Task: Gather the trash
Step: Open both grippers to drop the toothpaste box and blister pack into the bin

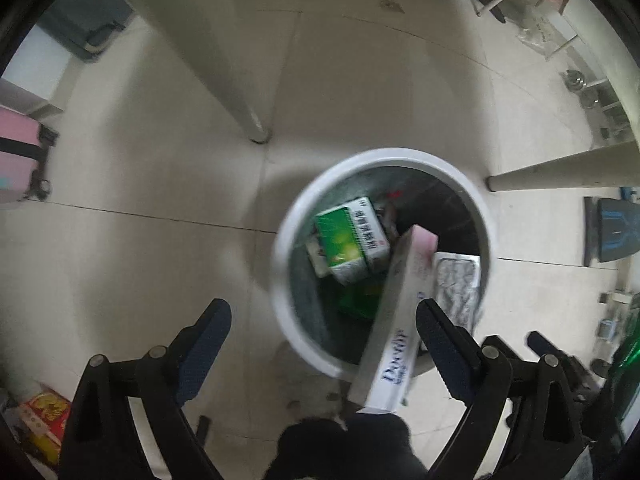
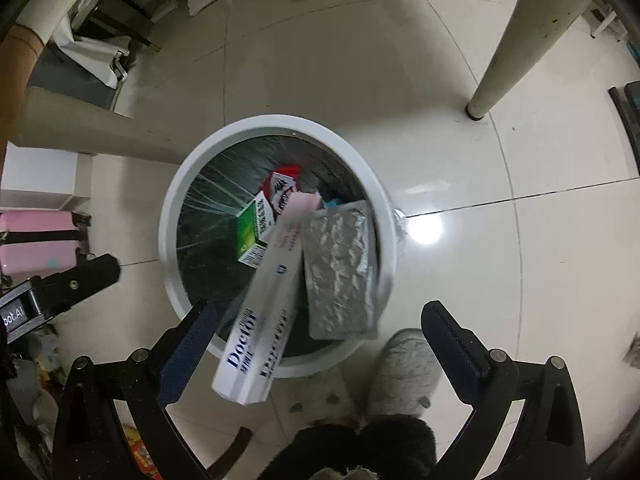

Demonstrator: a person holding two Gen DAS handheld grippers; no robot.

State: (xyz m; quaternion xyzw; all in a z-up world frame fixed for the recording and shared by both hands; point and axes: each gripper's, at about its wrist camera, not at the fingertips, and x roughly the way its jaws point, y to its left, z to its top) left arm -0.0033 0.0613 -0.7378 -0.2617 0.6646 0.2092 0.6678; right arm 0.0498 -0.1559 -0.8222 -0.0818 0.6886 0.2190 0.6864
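Note:
A white round trash bin [image 1: 280,280] [image 2: 170,216] stands on the tiled floor below both grippers. In it lie a green and white box [image 1: 352,240] [image 2: 252,236] and a red and white box [image 2: 282,190]. A long white and pink toothpaste box [image 1: 394,328] [image 2: 260,320] tilts over the bin's near rim, and a silver blister pack [image 1: 456,284] [image 2: 340,276] hangs beside it, blurred. My left gripper [image 1: 324,348] is open above the bin. My right gripper [image 2: 320,352] is open too, with nothing between its fingers.
Pale table legs [image 1: 224,60] [image 2: 508,40] stand on the floor near the bin. A pink suitcase [image 1: 20,156] [image 2: 36,240] is at the left. A furry slipper [image 2: 404,368] is by the bin. Clutter lines the far wall and right side.

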